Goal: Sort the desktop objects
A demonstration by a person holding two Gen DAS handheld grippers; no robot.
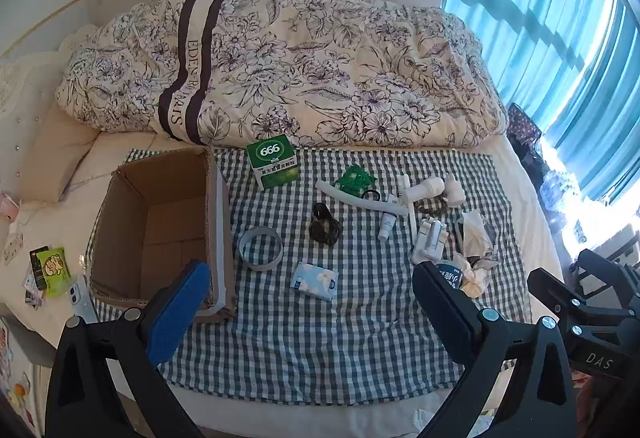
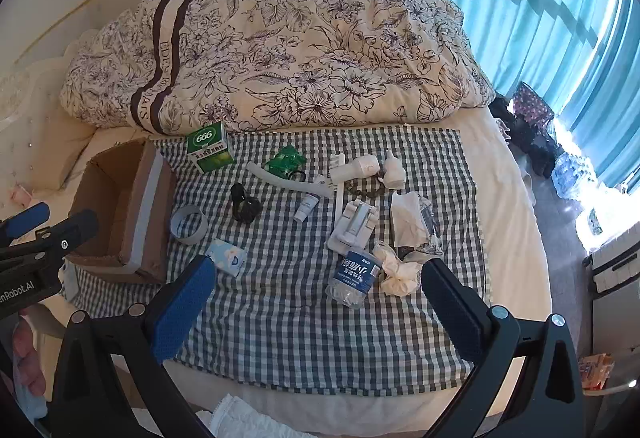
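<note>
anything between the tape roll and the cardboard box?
Nothing: only bare checked cloth separates the tape roll from the cardboard box, clearest in the left wrist view.

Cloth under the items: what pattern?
Dark green-and-white gingham check cloth; clearest in the right wrist view.

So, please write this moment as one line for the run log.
left gripper: open, empty | right gripper: open, empty | box: empty | items on cloth: unsorted | bottle: nearest right gripper
</note>
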